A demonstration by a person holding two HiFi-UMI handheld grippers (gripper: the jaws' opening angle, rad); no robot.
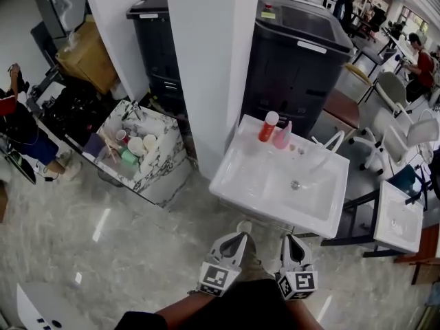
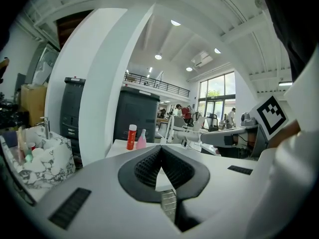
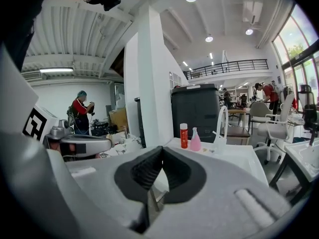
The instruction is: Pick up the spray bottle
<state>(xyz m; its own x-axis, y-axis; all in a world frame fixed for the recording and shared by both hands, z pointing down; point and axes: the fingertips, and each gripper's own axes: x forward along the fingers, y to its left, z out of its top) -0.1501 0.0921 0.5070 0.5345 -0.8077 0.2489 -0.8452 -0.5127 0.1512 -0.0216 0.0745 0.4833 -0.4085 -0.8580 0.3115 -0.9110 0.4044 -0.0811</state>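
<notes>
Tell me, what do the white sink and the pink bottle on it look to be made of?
The sink looks like glazed ceramic or cast resin: smooth white with a soft sheen. The pink bottle is probably plastic, pale and slightly see-through, but too small to be sure.

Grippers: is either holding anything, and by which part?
Nothing held. Left gripper and right gripper both shut, empty; spray bottle stands on the sink, untouched.

Looks like a big open lab or workshop hall: a free-standing sink (image 1: 237, 177) on polished floor (image 1: 137, 253) at twelve o'clock, a white pillar (image 1: 206, 67) at eleven, office chairs (image 1: 399, 139) and a person (image 1: 421, 60) at two, balcony railing (image 3: 229, 65) overhead.
</notes>
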